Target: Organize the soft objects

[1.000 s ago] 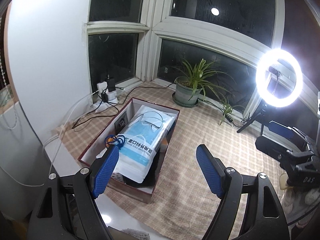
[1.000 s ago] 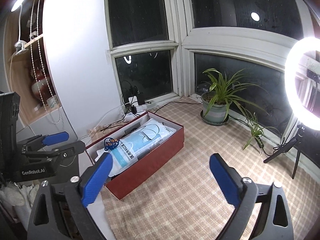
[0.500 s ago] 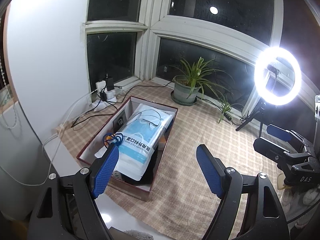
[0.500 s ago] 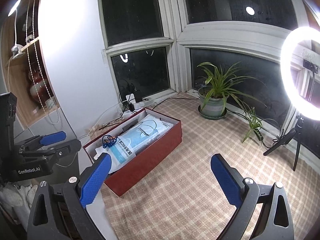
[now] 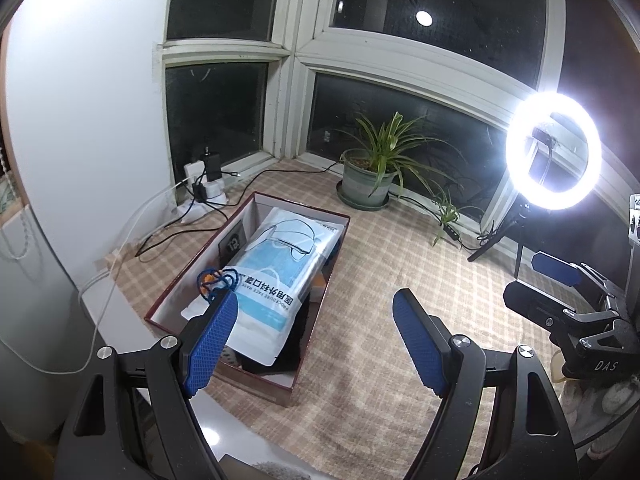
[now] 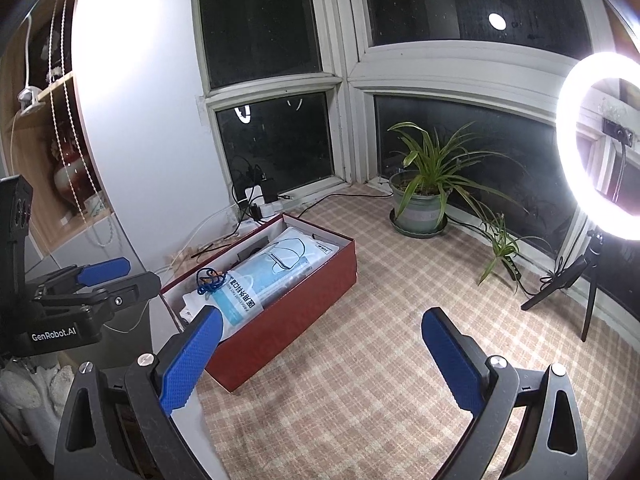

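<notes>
At the far left I see the power strip (image 5: 204,194) against the wall, with cables (image 5: 168,236) trailing over the checked cloth (image 5: 360,344). Just right of it sits the red box (image 6: 296,320), open on top. The mask pack (image 5: 276,272) lies inside along the box's length, its printed end toward me, on top of dark things I cannot make out. A blue cord (image 5: 216,282) with a bit of orange sits at the pack's near left corner, also inside the box.

My left gripper (image 5: 316,344) hangs above the box's near right corner with its jaws spread wide and nothing between them; its left pad (image 5: 208,344) overlaps the pack in my view, but I cannot tell whether it touches. My right gripper (image 6: 320,356) is over bare cloth just right of the box, jaws likewise released and empty. Each gripper shows at the edge of the other's camera, well apart.

Farther right, near the window, stands the potted plant (image 6: 424,196), a smaller shoot (image 6: 500,244) beside it. At the far right the ring light (image 5: 554,150) glares on its tripod (image 6: 580,280).
</notes>
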